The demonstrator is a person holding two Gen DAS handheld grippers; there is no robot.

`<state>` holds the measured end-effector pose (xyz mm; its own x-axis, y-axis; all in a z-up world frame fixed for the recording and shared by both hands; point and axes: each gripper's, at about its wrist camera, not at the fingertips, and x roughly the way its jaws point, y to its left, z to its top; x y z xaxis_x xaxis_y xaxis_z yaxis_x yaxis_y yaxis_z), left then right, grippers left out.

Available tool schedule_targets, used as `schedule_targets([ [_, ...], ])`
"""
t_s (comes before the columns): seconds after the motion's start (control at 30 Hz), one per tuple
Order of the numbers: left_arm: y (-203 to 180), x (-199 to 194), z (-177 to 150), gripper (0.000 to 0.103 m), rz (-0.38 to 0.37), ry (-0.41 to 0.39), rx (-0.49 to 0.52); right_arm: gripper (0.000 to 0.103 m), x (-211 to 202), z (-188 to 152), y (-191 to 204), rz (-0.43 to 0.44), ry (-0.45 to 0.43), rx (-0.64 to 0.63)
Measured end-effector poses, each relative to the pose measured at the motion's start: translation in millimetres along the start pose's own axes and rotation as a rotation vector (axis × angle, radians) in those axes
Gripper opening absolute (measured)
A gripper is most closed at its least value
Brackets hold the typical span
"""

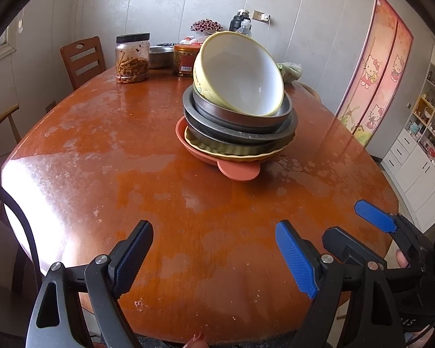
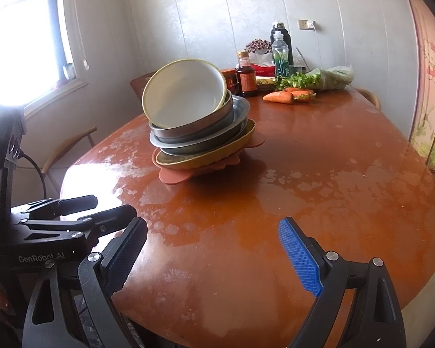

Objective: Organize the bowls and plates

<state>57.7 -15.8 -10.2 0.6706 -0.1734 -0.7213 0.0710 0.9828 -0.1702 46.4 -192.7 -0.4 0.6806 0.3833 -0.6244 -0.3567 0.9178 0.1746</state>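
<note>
Both of my hand-held grippers hang wide and empty over the near edge of the desk [image 1: 107,133]: left hand-held gripper [image 1: 214,258], right hand-held gripper [image 2: 213,255]. Mid-desk stands one stack: a yellow-rimmed white bowl [image 1: 240,72] on top, tipped steeply, its mouth facing me. Under it sit nested steel bowls [image 1: 237,124], a yellow fluted plate [image 1: 232,149], and a terracotta plate [image 1: 239,171] whose tab points toward me.

Black gripper [image 2: 213,256] frames, silver screws, blue textured pads [image 2: 300,256], "GenRobot.AI" lettering.
</note>
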Motion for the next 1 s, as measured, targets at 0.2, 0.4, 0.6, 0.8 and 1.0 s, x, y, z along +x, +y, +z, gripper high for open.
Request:
schedule_targets([
  [0.2, 0.5, -3.5, -2.1, 0.086, 0.001, -0.002, 0.0, 0.093, -1.0, -0.5, 2.6, 0.0, 0.001, -0.007],
  [0.4, 1.0, -4.0, -3.6, 0.086, 0.002, 0.0, 0.0, 0.093, -2.7, -0.5, 3.9, -0.002, -0.002, -0.009],
  [0.6, 0.6, -4.4, -7.0, 0.086, 0.005, 0.007, 0.002, 0.093, -4.8, -1.1, 4.2, -0.005, -0.003, -0.007],
  [0.8, -0.5, -5.5, -9.6, 0.086, 0.01, 0.008, 0.009, 0.093, -5.6, -1.5, 3.9, -0.004, -0.001, -0.007],
  [1.0, -0.8, -4.5, -11.1, 0.086, 0.017, 0.013, 0.012, 0.093, -6.2, -1.8, 3.6, -0.003, -0.001, -0.007],
])
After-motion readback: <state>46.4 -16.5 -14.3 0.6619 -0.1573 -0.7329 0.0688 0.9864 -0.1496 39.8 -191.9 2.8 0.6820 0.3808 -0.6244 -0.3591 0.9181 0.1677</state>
